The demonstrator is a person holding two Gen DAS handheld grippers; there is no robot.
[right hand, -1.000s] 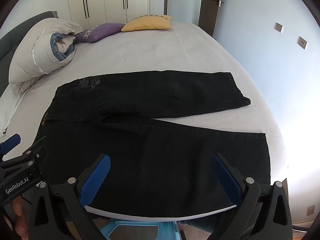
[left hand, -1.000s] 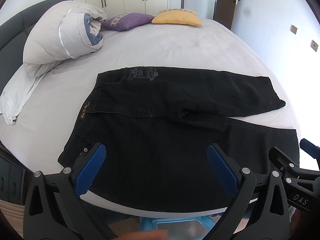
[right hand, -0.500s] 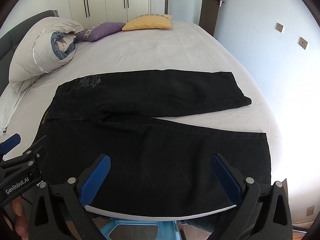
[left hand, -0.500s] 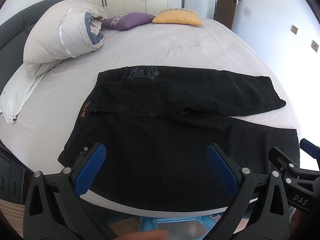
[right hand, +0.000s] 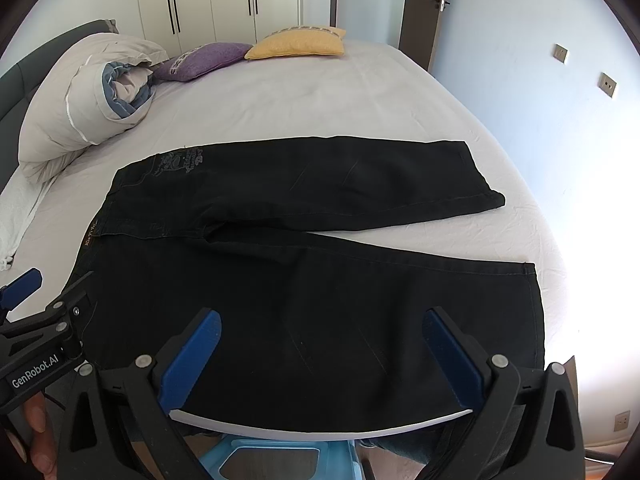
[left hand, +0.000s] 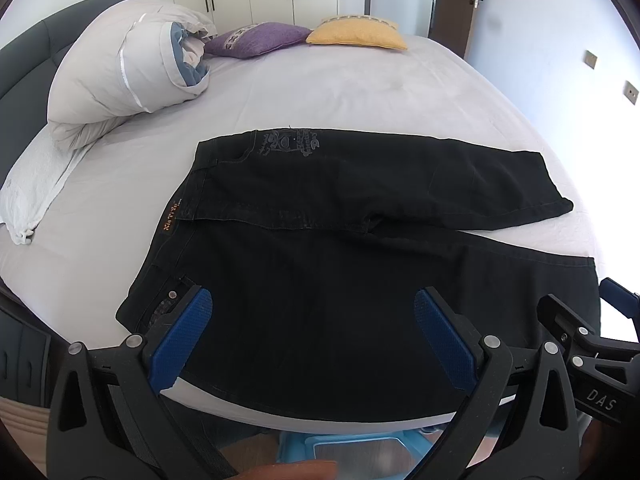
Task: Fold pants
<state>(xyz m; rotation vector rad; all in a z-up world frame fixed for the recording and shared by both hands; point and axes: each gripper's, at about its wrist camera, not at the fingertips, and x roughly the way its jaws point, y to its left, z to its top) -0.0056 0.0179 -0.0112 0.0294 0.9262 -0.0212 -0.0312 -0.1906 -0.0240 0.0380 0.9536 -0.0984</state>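
Black pants (left hand: 340,248) lie flat on the bed, waistband at the left, both legs stretching right; they also show in the right wrist view (right hand: 304,264). The far leg is spread apart from the near leg. My left gripper (left hand: 314,340) is open and empty, above the near edge by the waist end. My right gripper (right hand: 320,354) is open and empty, above the near leg's near edge. Each gripper shows at the edge of the other's view.
The bed (left hand: 340,92) has a white sheet. A rolled duvet (left hand: 128,76) and a white pillow (left hand: 28,200) lie at the left. Purple (left hand: 256,38) and yellow (left hand: 356,32) cushions lie at the far end. A blue stool (right hand: 276,456) stands below the near edge.
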